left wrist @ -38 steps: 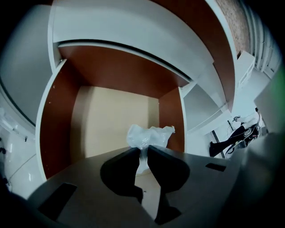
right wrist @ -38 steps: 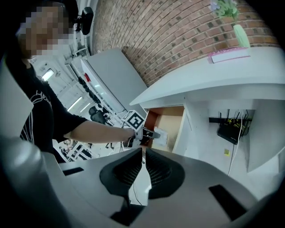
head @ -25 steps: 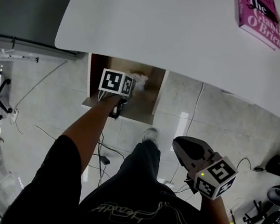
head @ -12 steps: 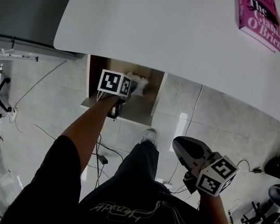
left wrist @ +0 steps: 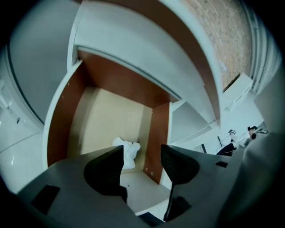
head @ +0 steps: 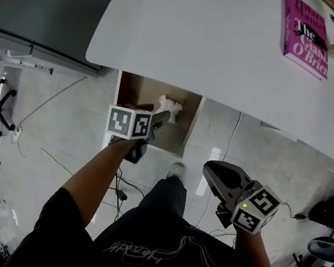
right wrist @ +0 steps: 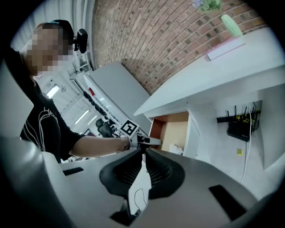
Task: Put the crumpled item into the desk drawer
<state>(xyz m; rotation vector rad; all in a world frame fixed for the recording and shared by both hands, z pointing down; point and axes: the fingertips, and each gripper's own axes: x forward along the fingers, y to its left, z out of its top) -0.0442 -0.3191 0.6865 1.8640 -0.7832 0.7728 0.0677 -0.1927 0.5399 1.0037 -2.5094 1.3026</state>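
Note:
The crumpled white item point(head: 169, 105) lies inside the open desk drawer point(head: 137, 90), near its right wall. In the left gripper view it point(left wrist: 128, 151) rests on the drawer's pale bottom point(left wrist: 104, 120), ahead of the jaws. My left gripper point(head: 160, 119) hovers just in front of the drawer, jaws opening wide, nothing between them point(left wrist: 141, 164). My right gripper point(head: 218, 174) is held low beside the person's body, away from the drawer, its jaws point(right wrist: 144, 164) shut and empty. From there I see the drawer point(right wrist: 174, 127) and the left gripper point(right wrist: 144, 140).
The white desk point(head: 218, 50) overhangs the drawer's back part. A pink book point(head: 305, 33) lies at its far right. A grey cabinet point(head: 43, 3) stands left of the desk. Cables point(head: 122, 188) trail on the tiled floor. The person's shoe point(head: 175, 170) is below the drawer.
The left gripper's jaws have opened and let go of the crumpled item, which now lies in the drawer. The gripper has drawn back out toward the person. The right gripper barely moved.

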